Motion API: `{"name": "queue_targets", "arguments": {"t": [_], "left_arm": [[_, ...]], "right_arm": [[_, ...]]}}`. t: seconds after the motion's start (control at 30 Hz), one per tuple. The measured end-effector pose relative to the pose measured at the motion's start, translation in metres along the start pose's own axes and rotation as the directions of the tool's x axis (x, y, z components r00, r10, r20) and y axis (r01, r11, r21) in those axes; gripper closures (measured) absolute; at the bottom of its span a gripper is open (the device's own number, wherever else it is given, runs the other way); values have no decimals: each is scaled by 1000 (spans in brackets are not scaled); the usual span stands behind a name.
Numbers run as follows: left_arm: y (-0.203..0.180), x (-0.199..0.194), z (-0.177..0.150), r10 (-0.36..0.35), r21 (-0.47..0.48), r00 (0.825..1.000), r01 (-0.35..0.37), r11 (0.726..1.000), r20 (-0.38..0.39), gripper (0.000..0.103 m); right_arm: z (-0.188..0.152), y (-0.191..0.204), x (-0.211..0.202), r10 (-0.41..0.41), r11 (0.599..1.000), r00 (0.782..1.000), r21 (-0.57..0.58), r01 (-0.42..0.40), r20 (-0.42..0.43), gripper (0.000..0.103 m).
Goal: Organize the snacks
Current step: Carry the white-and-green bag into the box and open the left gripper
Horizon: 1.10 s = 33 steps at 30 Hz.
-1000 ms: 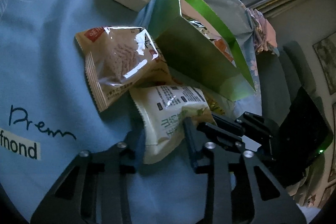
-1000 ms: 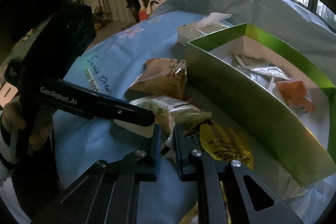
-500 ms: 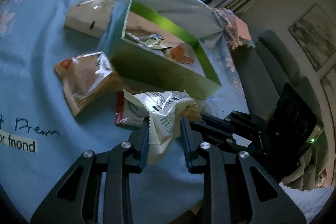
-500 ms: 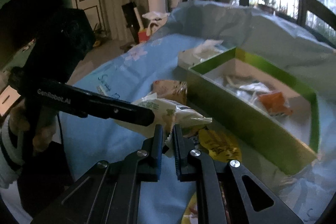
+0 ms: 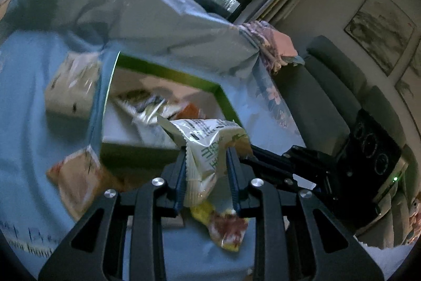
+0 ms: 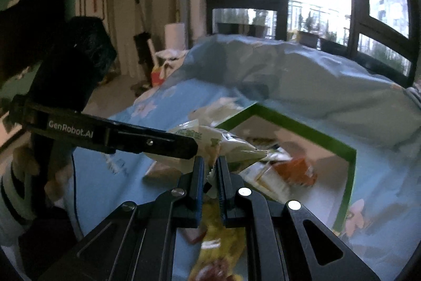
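Note:
My left gripper (image 5: 206, 161) is shut on a white snack packet with green print (image 5: 208, 141) and holds it in the air by the near wall of the green box (image 5: 131, 154). My right gripper (image 6: 210, 167) is shut on the same packet (image 6: 223, 144) at its crimped edge. The left gripper's finger (image 6: 158, 144) crosses the right wrist view. The box (image 6: 350, 165) holds several snack packets, one of them orange (image 6: 297, 170).
A tan snack bag (image 5: 76, 175) lies left of the box on the blue cloth (image 5: 23, 123). A yellow packet (image 5: 223, 225) lies below the grippers; it also shows in the right wrist view (image 6: 218, 241). A tissue box (image 5: 68, 94) stands behind. A grey sofa (image 5: 329, 102) is to the right.
Both grippers have lifted the white packet off the cloth and carried it up towards the green box. The left gripper closed on it from open one second ago.

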<state>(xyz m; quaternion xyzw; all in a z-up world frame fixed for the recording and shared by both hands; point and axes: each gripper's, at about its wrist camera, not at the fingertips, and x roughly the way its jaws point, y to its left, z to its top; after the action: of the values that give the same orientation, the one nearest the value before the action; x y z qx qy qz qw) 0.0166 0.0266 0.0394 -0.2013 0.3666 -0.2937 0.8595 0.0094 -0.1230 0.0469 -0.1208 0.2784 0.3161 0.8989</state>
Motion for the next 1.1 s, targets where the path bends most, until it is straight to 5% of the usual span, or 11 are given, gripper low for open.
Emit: {"name": "queue_targets", "arguments": {"t": [0.4, 1.1], "left_arm": [[23, 55, 51, -20, -35, 1000, 21, 999, 9, 75], [63, 108, 44, 96, -109, 990, -108, 988, -105, 75]], "right_arm": [[23, -45, 39, -59, 998, 998, 10, 59, -12, 92], [-3, -75, 106, -43, 996, 986, 66, 55, -164, 92]]}}
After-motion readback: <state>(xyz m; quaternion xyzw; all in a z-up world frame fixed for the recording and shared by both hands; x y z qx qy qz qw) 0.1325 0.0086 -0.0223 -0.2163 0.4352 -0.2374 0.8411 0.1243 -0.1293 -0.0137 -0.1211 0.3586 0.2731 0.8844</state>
